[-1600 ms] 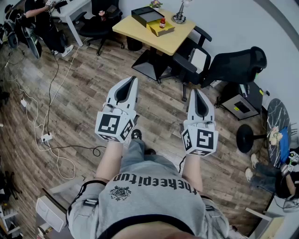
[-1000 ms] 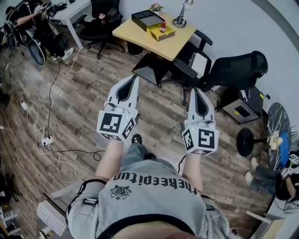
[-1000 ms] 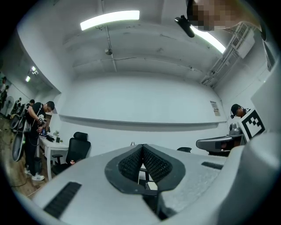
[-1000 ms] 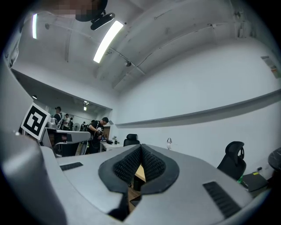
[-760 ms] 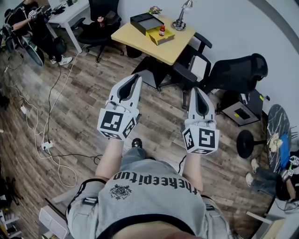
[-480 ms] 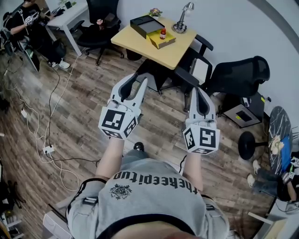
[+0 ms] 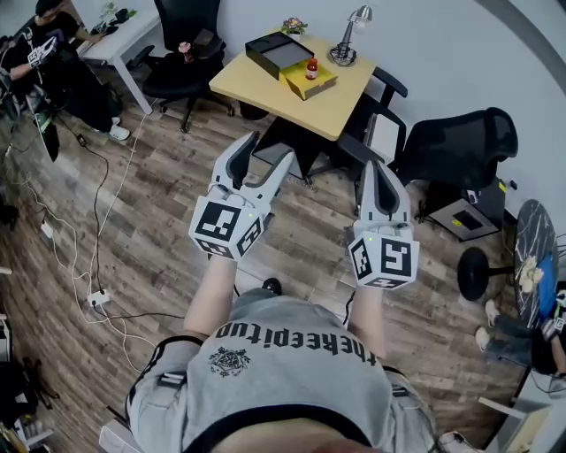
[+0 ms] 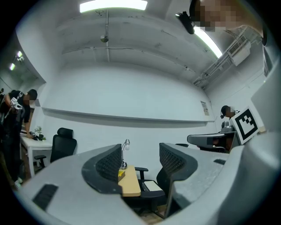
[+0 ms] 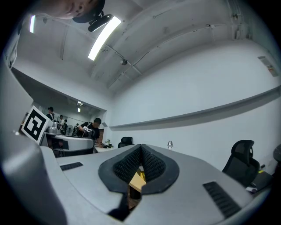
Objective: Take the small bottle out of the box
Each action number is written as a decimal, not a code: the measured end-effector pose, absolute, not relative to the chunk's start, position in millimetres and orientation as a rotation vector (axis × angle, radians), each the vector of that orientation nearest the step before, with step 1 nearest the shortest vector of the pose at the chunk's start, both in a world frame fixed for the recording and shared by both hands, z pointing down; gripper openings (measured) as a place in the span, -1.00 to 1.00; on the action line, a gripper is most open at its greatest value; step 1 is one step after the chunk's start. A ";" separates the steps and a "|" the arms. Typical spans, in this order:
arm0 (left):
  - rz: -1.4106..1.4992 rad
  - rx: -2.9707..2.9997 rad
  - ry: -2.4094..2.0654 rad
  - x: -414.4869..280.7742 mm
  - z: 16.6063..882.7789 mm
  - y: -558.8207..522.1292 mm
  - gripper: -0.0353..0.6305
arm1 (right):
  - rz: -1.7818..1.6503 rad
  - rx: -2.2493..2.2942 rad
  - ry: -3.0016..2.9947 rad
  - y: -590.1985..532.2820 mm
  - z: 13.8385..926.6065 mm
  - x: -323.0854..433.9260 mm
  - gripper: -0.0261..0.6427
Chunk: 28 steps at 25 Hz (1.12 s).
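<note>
A small bottle (image 7: 311, 68) with a red cap stands in an open yellow box (image 7: 309, 79) on the yellow table (image 7: 305, 104) far ahead, beside a black box (image 7: 279, 54). I hold both grippers in front of my chest, well short of the table. My left gripper (image 7: 267, 152) has its jaws opening, with nothing between them; its own view shows the table edge (image 8: 130, 187) through the gap (image 8: 139, 165). My right gripper (image 7: 383, 170) is shut, its pads (image 9: 141, 163) pressed together on nothing.
A desk lamp (image 7: 345, 40) and a small plant (image 7: 292, 26) stand at the table's far side. Black office chairs (image 7: 451, 137) stand right of the table and another chair (image 7: 183, 53) to its left. Cables (image 7: 93, 265) trail over the wooden floor. A person (image 7: 49, 53) sits at a white desk, far left.
My left gripper's jaws have spread apart from shut. I have moved closer to the yellow table, which sits lower in the head view. The right gripper stayed shut.
</note>
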<state>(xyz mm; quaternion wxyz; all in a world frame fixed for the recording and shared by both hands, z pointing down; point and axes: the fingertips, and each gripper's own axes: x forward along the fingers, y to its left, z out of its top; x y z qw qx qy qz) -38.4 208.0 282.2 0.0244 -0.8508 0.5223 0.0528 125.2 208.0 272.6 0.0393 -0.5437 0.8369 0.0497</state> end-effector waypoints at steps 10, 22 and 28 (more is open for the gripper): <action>0.134 -2.706 1.573 -70.2 299.3 179.2 0.00 | 0.131 -1.688 2.555 180.5 283.5 87.6 -0.92; 0.153 -2.734 1.577 -86.8 310.0 151.1 0.00 | 0.113 -1.738 2.553 158.1 292.4 78.4 -0.92; 0.146 -2.731 1.573 -87.9 310.6 122.8 0.00 | 0.127 -1.724 2.551 127.8 290.1 75.5 -0.92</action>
